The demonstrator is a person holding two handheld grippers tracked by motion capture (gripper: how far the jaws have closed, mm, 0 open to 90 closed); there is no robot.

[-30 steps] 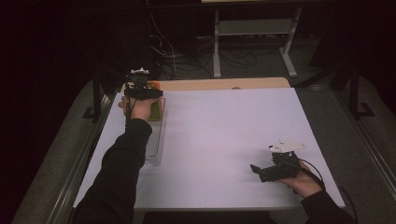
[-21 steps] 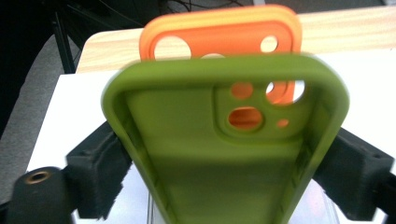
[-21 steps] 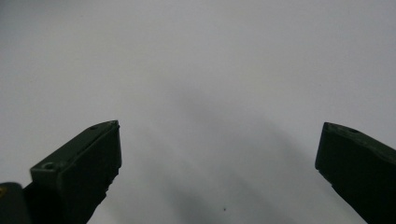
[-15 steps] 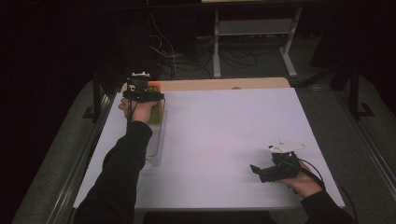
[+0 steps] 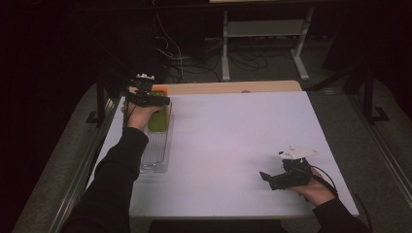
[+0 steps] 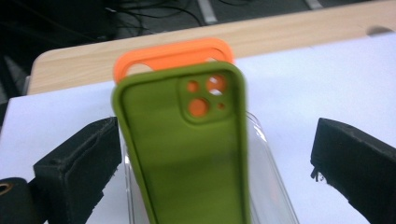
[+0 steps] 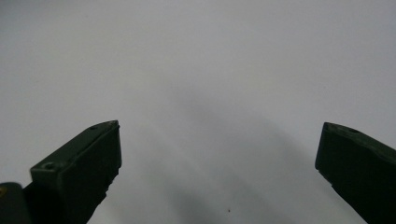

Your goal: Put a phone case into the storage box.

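With jaws just spread wide, letting go of the green phone case [image 6: 187,154], the left gripper [image 5: 158,101]. Looking placed on the clear tray [image 5: 156,150]. Idling apart, also spread and empty, the right gripper [image 5: 266,177].

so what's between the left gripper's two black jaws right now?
The green phone case, untouched by either jaw, lying on a clear case with an orange case behind. Left gripper view shows it.

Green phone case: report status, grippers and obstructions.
Left gripper jaws just opened, green silicone phone case between them, unclamped. It overlaps orange case on clear tray. Right gripper open, idle.
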